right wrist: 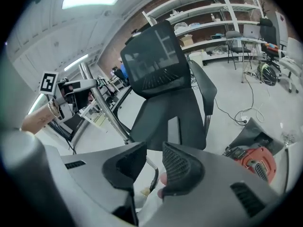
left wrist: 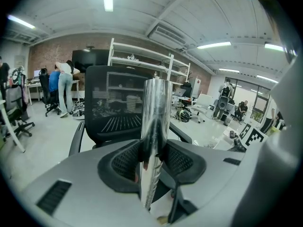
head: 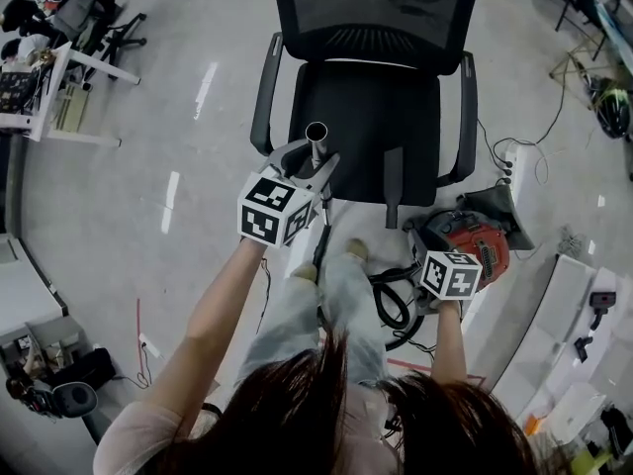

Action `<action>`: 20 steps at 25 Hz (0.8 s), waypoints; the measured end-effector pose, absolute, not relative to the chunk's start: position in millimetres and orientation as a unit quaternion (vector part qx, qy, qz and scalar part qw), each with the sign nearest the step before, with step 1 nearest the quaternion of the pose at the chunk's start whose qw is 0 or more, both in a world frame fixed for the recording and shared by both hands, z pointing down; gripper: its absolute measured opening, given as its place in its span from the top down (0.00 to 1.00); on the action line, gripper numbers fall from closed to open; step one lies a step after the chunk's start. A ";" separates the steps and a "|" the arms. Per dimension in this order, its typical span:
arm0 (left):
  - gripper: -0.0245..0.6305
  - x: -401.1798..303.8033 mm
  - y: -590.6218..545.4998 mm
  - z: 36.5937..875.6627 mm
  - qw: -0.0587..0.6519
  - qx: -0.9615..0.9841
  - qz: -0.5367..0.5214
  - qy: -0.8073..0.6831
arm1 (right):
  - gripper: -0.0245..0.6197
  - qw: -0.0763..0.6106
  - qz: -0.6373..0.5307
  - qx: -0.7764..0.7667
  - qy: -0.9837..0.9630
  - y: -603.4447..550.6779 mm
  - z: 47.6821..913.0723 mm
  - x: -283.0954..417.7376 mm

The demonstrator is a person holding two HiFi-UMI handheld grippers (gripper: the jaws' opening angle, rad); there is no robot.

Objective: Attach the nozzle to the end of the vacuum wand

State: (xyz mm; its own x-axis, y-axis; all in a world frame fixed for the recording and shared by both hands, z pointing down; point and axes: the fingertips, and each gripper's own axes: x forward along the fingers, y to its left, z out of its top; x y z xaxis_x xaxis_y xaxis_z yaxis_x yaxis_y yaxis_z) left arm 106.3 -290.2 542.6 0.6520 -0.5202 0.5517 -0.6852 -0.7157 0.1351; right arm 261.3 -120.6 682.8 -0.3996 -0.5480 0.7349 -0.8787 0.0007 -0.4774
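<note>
Jaws on the left gripper [left wrist: 152,157] are pressing shut on the chrome vacuum wand [left wrist: 156,122], which is standing up between the pads and rising past them, its open top end showing in front of the black office chair [head: 376,117]. Lower and to the right, the right gripper [right wrist: 154,162] is hanging with its jaws partly apart and gripping nothing; only the wand's lower part and the floor are showing through the gap. Beyond those jaws, the long dark nozzle [head: 393,181] is lying lengthwise on the chair seat, right of the seat's middle, its near end jutting over the seat's front edge, and neither gripper is touching it. Off the seat's front right corner, the red vacuum body [head: 473,243] is sitting on the floor just right of the right gripper, its black hose [head: 391,305] looping back toward the person's feet. Farther off, white shelving [left wrist: 142,56] is lining a brick wall [left wrist: 52,51].
</note>
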 end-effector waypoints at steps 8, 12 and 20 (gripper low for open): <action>0.72 99.9 -292.6 545.8 0.166 0.893 0.235 -0.345 | 0.78 0.194 0.512 0.485 -0.681 -118.8 743.8 247.5; 0.72 97.9 -294.3 547.6 0.163 0.895 0.232 -0.345 | 0.77 0.209 0.522 0.469 -0.682 -118.0 773.8 237.9; 0.72 95.8 -293.6 553.1 0.161 0.897 0.230 -0.341 | 0.72 0.228 0.539 0.448 -0.676 -119.9 825.1 231.9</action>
